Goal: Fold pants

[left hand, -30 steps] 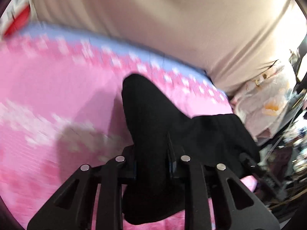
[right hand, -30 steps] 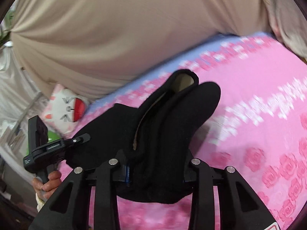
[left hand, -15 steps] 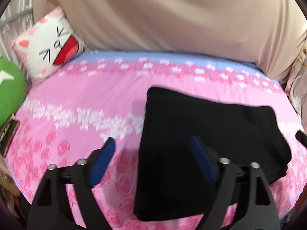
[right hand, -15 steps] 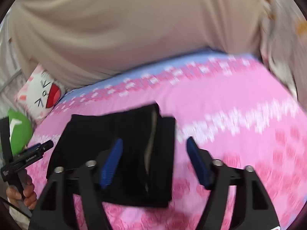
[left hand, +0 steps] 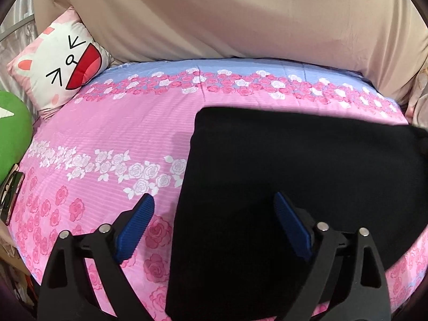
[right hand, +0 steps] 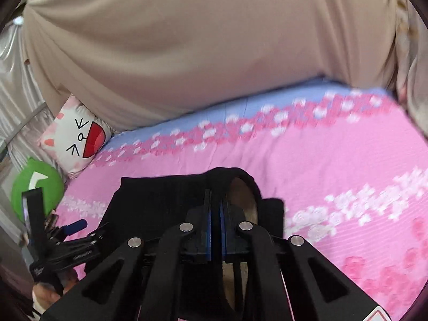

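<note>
Black pants (left hand: 294,187) lie folded on the pink rose bedspread (left hand: 107,139). My left gripper (left hand: 214,200) hovers over their left edge, and its jaws are opening. One blue pad (left hand: 139,219) hangs over the bedspread and the other over the cloth, neither pressing on it. In the right wrist view the pants (right hand: 160,200) sit below my right gripper (right hand: 215,208). Its pads are pressed together at the waistband, where a black hump of fabric (right hand: 235,174) arches up and shows a beige lining. A thin fold seems pinched between the pads.
A cat-face cushion (left hand: 61,67) and a green plush (left hand: 10,133) sit at the bed's left end. Beige curtain (left hand: 240,13) hangs behind the bed. A dark device (left hand: 10,195) lies at the left edge. The person's hand (right hand: 42,294) holds the left tool.
Both grippers let go of the lifted pants, which now lie flat. The left jaws spread wide and tilted down. The right jaws opened, then shut again at the waistband.
</note>
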`<state>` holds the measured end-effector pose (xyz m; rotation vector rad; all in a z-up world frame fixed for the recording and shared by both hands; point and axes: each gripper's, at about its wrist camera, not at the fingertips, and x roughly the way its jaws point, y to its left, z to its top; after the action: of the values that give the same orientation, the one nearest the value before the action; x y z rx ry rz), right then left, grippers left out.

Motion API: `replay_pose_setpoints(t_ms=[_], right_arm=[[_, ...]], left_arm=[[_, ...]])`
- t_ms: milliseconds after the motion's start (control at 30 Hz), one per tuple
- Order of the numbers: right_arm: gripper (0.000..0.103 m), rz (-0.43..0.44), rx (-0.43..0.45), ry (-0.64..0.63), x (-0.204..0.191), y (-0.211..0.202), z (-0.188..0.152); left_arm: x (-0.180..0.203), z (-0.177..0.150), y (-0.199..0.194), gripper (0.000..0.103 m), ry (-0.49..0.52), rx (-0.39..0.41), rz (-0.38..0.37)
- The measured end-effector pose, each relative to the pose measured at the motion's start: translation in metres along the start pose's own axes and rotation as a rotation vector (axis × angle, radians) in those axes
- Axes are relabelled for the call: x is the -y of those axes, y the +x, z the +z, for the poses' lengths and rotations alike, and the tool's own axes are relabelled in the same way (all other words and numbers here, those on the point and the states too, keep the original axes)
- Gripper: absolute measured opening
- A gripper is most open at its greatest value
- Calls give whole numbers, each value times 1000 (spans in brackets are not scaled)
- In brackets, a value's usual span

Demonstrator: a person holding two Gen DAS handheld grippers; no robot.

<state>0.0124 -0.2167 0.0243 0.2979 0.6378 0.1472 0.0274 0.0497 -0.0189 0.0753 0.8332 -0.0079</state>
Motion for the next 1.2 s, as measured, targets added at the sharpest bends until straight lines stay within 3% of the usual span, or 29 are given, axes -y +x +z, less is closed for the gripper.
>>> replay_pose_setpoints(t_ms=[33,100,167,267,367,467,533,600,633,700,833,933,967,1133,1200], right_arm=[[4,-23,-8,-13,1,2,-2],[7,-122,-125,-41,12,38,-19],[8,-139,-195,-7,26,61,-33],[9,-118,-72,48,14,28,-24],[13,-107,22,-20,-14,0,-7],[13,-18,-23,-121,-41,13,-2],[12,-15,-96,-159,-43,45,-5],[0,-108,-165,-145,-24,80,-15],[0,-130,-196,-119,-10,94,-19],[0,-36,-192,34,13,88,-15],[6,-82,-95,-50,-6,50,-9],[0,-209,-188,-99,7,77,-16],[0,-169,-198,-54,16,77,-20],[16,-106,-89,-18,21,1,-26],[37,-65,-85,-36,22,-27,-42]], left_arm=[[1,0,3,90,4,-4,-1],[4,-1,10,90,10,-20,6],[6,-3,18,90,11,-41,11],[6,-5,22,91,19,-51,30],[6,-4,22,92,23,-49,30],[7,-4,22,92,22,-51,32],[8,-3,22,92,22,-53,35],[9,-3,23,93,30,-54,41],[9,-3,23,94,34,-55,31],[9,-3,24,95,38,-58,33],[8,-2,28,96,28,-61,31],[7,-1,29,97,17,-68,25],[6,-1,26,97,16,-69,19],[2,-5,0,96,39,-24,13],[6,-8,-9,96,63,-14,-23]])
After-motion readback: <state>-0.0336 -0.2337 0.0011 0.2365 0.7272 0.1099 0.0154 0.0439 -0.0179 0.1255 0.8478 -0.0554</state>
